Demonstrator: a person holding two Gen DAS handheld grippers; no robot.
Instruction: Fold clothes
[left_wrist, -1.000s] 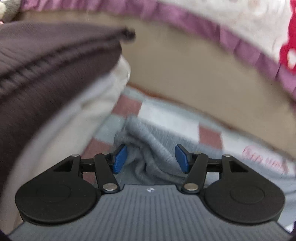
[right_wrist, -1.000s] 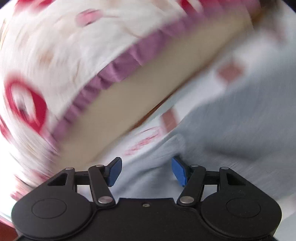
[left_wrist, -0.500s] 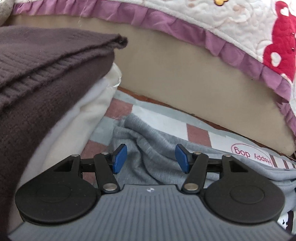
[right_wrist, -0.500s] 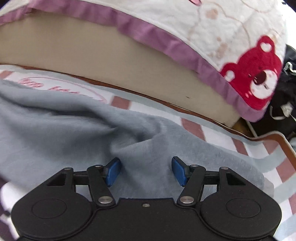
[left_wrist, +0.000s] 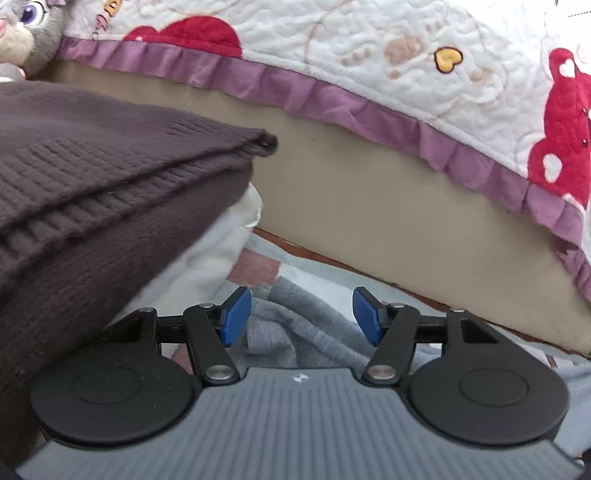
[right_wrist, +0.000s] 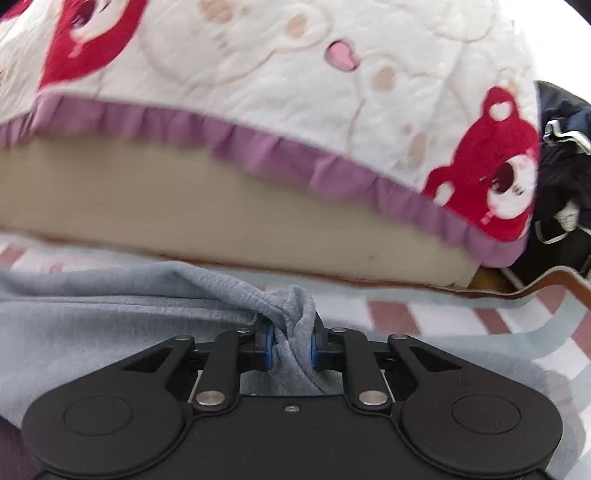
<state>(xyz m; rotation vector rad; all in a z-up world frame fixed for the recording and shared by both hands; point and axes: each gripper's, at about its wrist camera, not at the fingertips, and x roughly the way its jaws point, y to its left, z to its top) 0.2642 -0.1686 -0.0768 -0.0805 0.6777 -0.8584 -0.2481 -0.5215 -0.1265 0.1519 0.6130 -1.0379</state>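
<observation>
A grey garment (right_wrist: 110, 314) lies rumpled on a checked mat (right_wrist: 443, 317). My right gripper (right_wrist: 291, 343) is closing, and its blue pads pinch a bunched fold at the garment's right end. In the left wrist view the same grey garment (left_wrist: 306, 328) is creased into ridges under my left gripper (left_wrist: 302, 312). Its jaws are opening; the cloth lies between the blue pads (left_wrist: 234, 317) without being pressed. A folded brown knit sweater (left_wrist: 92, 177) sits on a white garment (left_wrist: 214, 254), close on the left.
A beige mattress side (left_wrist: 369, 214) rises just behind the mat, topped by a white quilt (left_wrist: 406, 66) with red bears and a purple frill. A plush toy (left_wrist: 22, 33) sits at the far left. Dark bags (right_wrist: 565, 184) stand beyond the mattress's right end.
My right gripper rolled level, slid to the garment's right end and shut on a fold of it. My left gripper stayed over the creased cloth, tilting slightly.
</observation>
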